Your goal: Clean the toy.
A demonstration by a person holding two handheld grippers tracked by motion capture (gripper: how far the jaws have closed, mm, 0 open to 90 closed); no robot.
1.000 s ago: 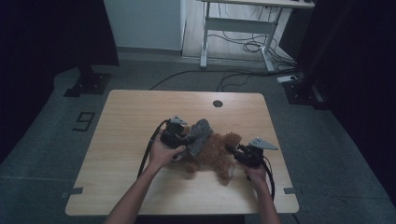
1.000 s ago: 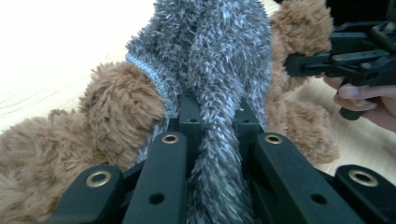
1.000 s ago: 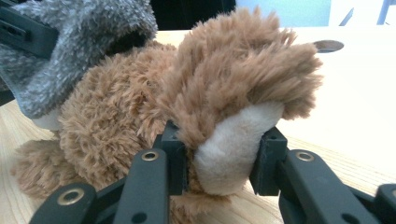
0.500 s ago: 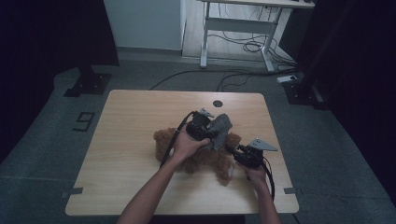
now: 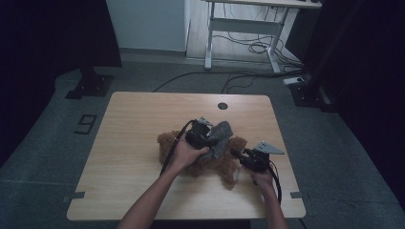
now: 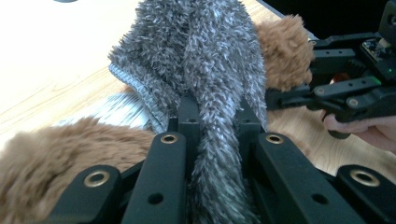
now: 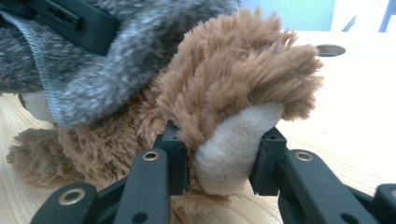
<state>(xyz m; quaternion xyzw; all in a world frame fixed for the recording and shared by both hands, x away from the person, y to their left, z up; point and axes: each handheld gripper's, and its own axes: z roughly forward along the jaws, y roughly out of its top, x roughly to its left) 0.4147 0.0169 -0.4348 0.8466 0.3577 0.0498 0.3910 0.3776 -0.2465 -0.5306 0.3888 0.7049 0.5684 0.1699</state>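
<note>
Here, near the counter's (image 5: pixel 143 119) right edge, the left tongs (image 6: pixel 212 128) are clamped on a grey cloth (image 6: pixel 201 51) draped over the brown plush (image 5: pixel 224 164), whose paw (image 7: pixel 233 144) the right tongs (image 7: pixel 219 154) pinch, so dressing looks begun, not finished.
</note>
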